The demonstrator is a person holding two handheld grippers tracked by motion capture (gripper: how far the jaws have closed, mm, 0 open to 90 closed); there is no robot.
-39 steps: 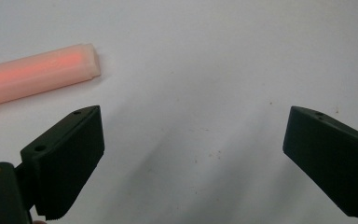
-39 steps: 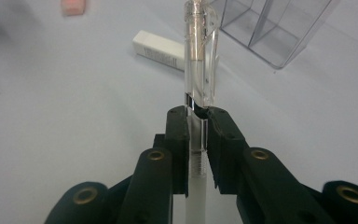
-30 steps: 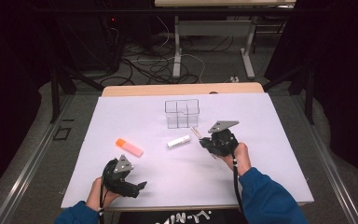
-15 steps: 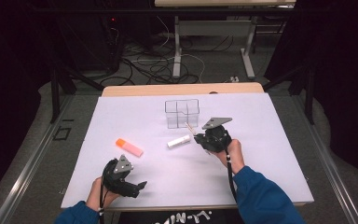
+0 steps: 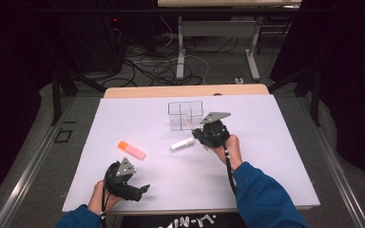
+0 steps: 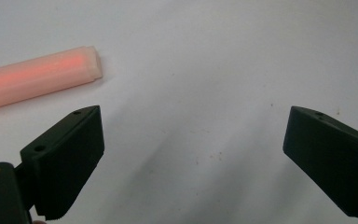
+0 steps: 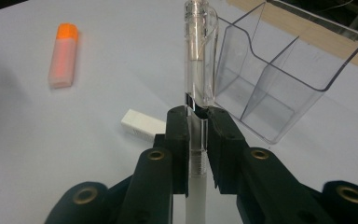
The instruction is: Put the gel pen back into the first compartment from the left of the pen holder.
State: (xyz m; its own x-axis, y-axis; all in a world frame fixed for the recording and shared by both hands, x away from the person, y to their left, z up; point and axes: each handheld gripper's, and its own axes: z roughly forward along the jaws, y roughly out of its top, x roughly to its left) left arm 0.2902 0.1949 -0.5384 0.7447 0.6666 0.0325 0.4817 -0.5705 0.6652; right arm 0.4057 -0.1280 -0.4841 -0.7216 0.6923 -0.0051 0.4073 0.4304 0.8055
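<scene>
My right gripper [image 5: 196, 130] is shut on a clear plastic pen [image 5: 187, 123], just in front of the clear compartment organizer [image 5: 185, 114]. In the right gripper view the pen [image 7: 198, 70] stands upright between the closed jaws [image 7: 198, 126], clip end up, beside the organizer's [image 7: 279, 79] near wall. A white eraser [image 5: 182, 143] lies just left of that hand. An orange highlighter [image 5: 131, 149] lies farther left. My left gripper [image 5: 141, 189] rests open near the table's front edge. In the left gripper view the highlighter [image 6: 37, 77] lies beyond its wide-apart jaws [image 6: 193, 123].
A white sheet [image 5: 275, 142] covers the table, with a wooden strip [image 5: 138, 91] along the far edge. In the right gripper view the eraser [image 7: 143, 124] and the highlighter [image 7: 64, 55] lie to the left of the pen. Cables and desk legs [image 5: 180, 47] crowd the floor beyond.
My right gripper has carried the pen leftward and a little farther from me, closer to the organizer. The left gripper has stayed put.
</scene>
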